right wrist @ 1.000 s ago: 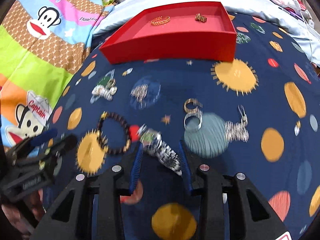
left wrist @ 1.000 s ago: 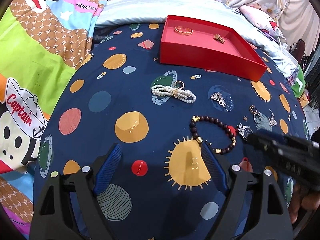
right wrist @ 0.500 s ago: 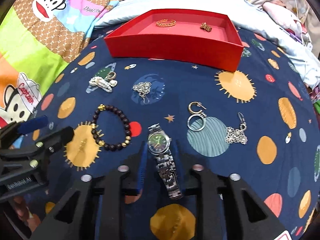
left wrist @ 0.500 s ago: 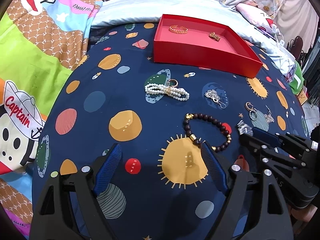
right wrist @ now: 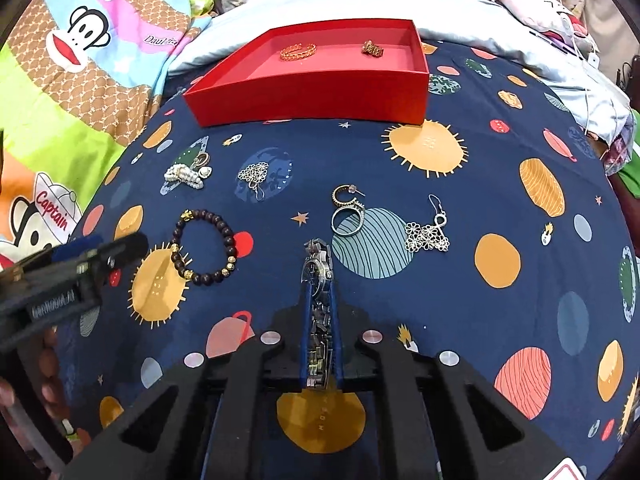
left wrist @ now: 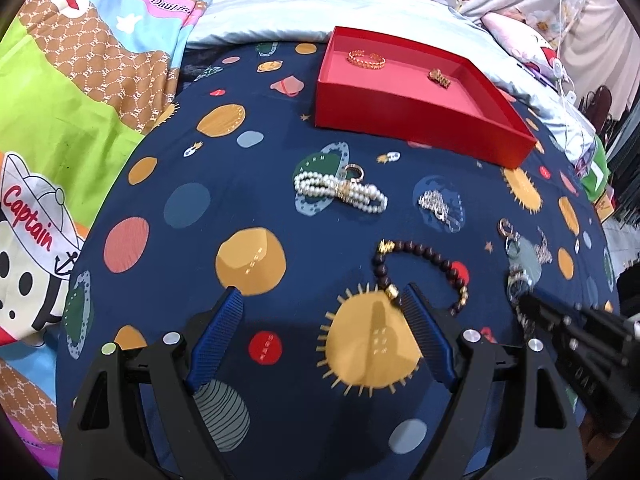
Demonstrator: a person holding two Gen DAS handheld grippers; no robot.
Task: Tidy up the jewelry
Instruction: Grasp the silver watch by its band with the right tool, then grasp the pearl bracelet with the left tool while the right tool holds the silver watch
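Note:
My right gripper (right wrist: pixel 319 280) is shut on a silver wristwatch (right wrist: pixel 317 270), whose band runs back between the blue pads. My left gripper (left wrist: pixel 320 300) is open and empty above the blanket, its right pad near a dark bead bracelet (left wrist: pixel 420 268). The right gripper (left wrist: pixel 524 300) shows at the right of the left wrist view. A red tray (right wrist: pixel 312 96) at the back holds a gold bangle (right wrist: pixel 298 51) and a small gold piece (right wrist: pixel 372 49). On the blanket lie a pearl bracelet (left wrist: pixel 340 192), a silver flower pendant (right wrist: pixel 254 174), hoop earrings (right wrist: pixel 347 210) and a silver flower earring (right wrist: pixel 428 236).
The navy planet-print blanket (right wrist: pixel 440 184) covers the bed. A bright cartoon quilt (left wrist: pixel 60 120) lies at the left and a pale blue pillow (left wrist: pixel 304 12) behind the tray. The left gripper (right wrist: pixel 60 280) shows at the left of the right wrist view.
My right gripper closed on the wristwatch, which now stands on edge between the pads. The left gripper stayed open and shifted slightly.

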